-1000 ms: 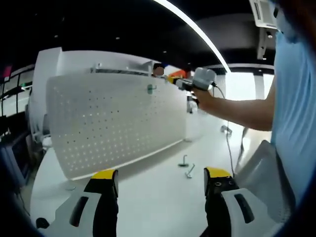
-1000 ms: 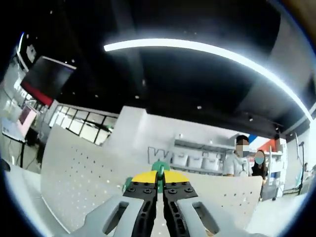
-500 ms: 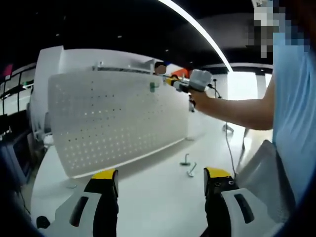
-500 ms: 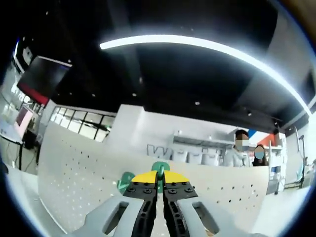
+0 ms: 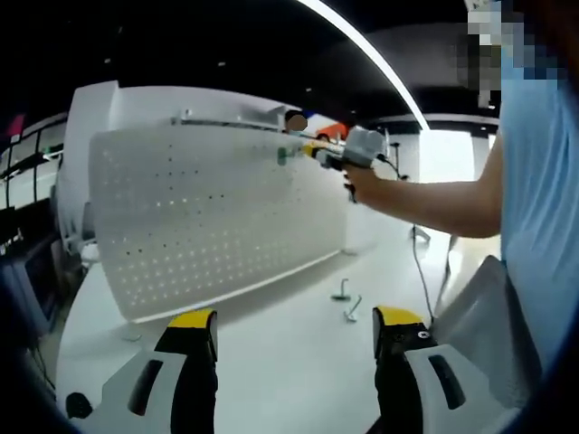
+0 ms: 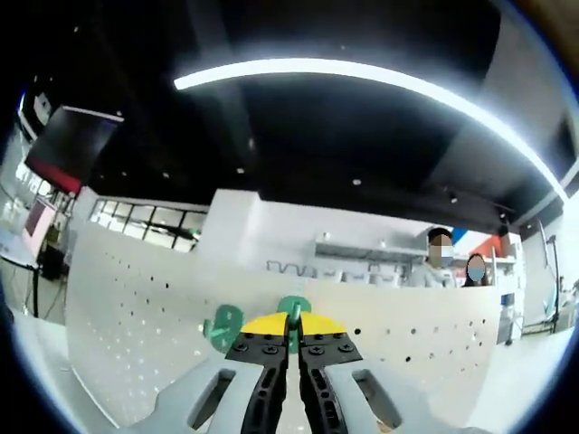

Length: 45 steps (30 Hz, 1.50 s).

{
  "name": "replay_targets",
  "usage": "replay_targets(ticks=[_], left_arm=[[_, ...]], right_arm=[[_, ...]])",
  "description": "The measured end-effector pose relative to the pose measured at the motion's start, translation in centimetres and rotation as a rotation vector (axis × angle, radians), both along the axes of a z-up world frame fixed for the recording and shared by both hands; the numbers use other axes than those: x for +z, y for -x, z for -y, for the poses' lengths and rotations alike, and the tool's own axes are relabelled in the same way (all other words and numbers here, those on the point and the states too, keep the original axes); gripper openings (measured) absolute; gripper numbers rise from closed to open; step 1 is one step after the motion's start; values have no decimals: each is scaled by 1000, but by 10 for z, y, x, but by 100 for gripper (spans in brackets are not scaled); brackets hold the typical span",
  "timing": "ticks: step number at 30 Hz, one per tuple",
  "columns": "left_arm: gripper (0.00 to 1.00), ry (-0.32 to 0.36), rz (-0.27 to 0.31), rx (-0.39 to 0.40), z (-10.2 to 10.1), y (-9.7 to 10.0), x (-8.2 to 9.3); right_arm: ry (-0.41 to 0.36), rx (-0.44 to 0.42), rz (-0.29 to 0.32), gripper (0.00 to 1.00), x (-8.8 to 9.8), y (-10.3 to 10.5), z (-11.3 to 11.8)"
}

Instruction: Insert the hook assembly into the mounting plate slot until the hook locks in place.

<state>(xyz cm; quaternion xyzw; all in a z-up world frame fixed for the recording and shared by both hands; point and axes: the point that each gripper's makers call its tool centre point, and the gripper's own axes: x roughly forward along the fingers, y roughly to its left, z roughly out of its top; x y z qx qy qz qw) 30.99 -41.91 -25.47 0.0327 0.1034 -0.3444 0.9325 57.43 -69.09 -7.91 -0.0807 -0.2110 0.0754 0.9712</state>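
Higher than a second ago, the right gripper [image 6: 289,331] now carries the green hook [image 5: 283,155] to the top edge of the white pegboard [image 5: 208,217], jaws clamped on it. Left gripper [image 5: 294,327] hovers over the table [image 5: 289,362], jaws apart and holding nothing, near two loose hooks [image 5: 345,300].

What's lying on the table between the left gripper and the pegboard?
In the left gripper view, two loose metal hooks lie on the white table between the open left gripper and the pegboard; otherwise it's bare tabletop.
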Motion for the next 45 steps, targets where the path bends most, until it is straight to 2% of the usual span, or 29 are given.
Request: replay_targets(ticks=[21, 34, 45], left_arm=[[71, -6, -4, 8, -2, 0, -2], [71, -3, -2, 12, -4, -2, -1], [71, -7, -15, 3, -1, -2, -4]], right_arm=[[-2, -2, -10, 1, -4, -3, -2], [-35, -1, -26, 1, -12, -6, -2], [0, -13, -34, 1, -17, -11, -2]])
